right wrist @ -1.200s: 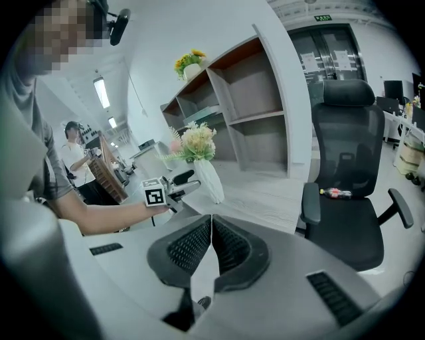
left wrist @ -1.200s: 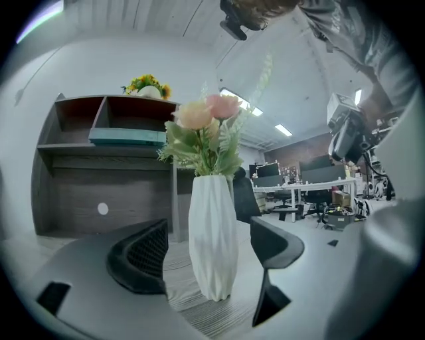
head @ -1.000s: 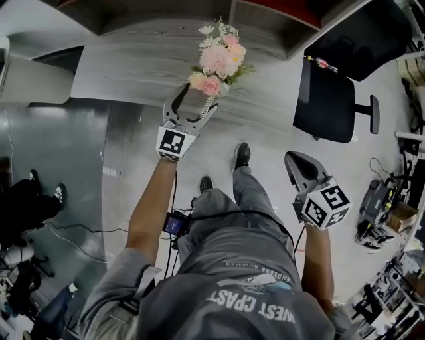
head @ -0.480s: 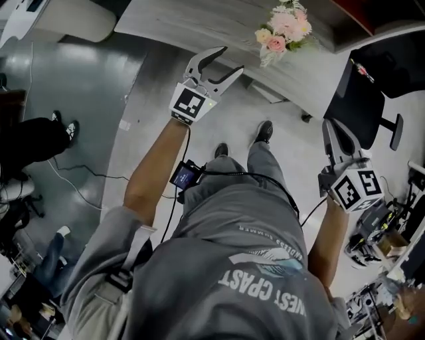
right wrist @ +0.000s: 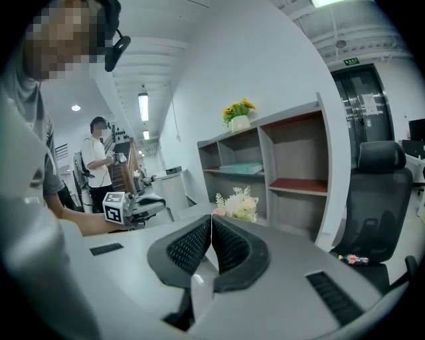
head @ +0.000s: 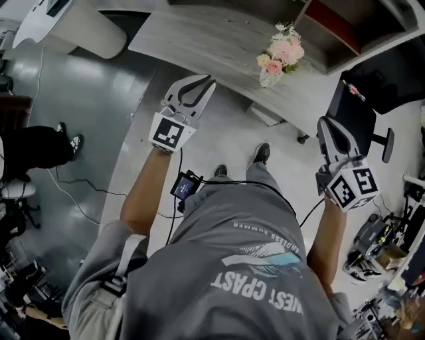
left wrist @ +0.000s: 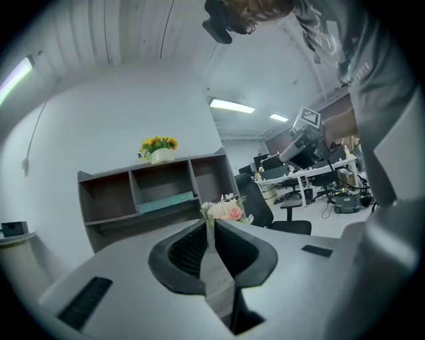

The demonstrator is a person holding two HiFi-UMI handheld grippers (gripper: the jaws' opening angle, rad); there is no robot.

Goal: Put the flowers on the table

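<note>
The left gripper [head: 204, 80] is seen with its black jaws closing, the tips all but met and nothing between them; it is held over the grey floor [head: 219, 139], just beside the front edge of the pale wood-grain table [head: 192, 36]. The right gripper [head: 325, 121] is held with its jaws together, empty, well apart from the table. The bouquet of pink and cream flowers [head: 282, 53] rests on the table near the front edge, close to the dark shelf unit [head: 335, 20]. A second ago the left jaws were spread wide around the bouquet's base; they have since been drawn back and the flowers left free. Open floor is left between the person and the table, while the right side is bounded by a black office chair [head: 372, 86]
</note>
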